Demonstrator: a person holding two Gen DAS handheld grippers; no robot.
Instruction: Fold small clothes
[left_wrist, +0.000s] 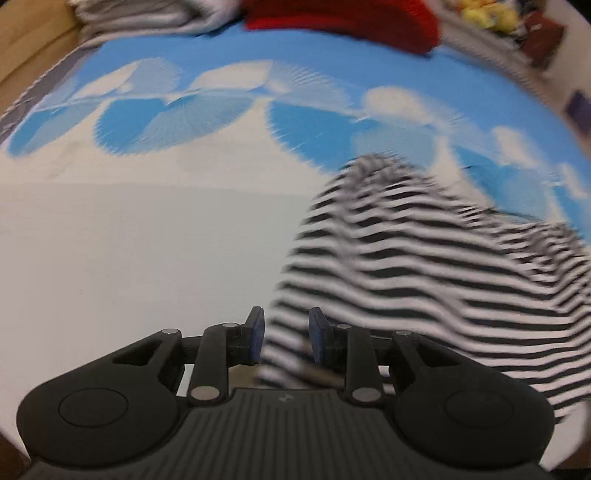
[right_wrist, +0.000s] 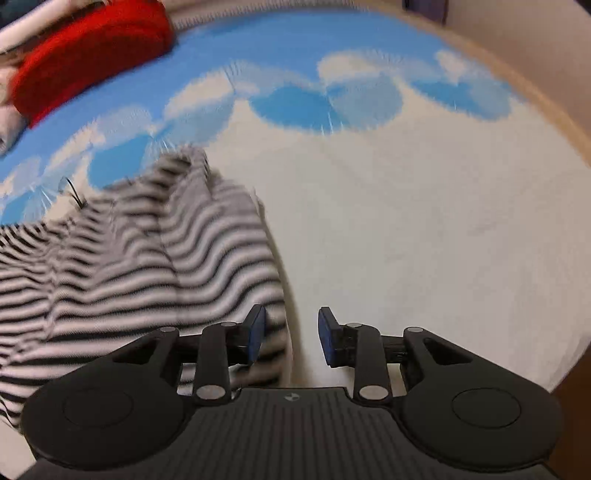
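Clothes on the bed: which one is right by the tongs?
The striped top, black and white, reaching the tongs. The red one lies far off.

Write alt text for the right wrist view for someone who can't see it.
A black-and-white striped garment lies rumpled on a blue-and-white bed cover, its edge between the parted blue pads of the right tongs. A red cushion sits at the far left; the picture is motion-blurred.

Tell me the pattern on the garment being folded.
Black-and-white horizontal stripes on the garment; right wrist view shows it best.
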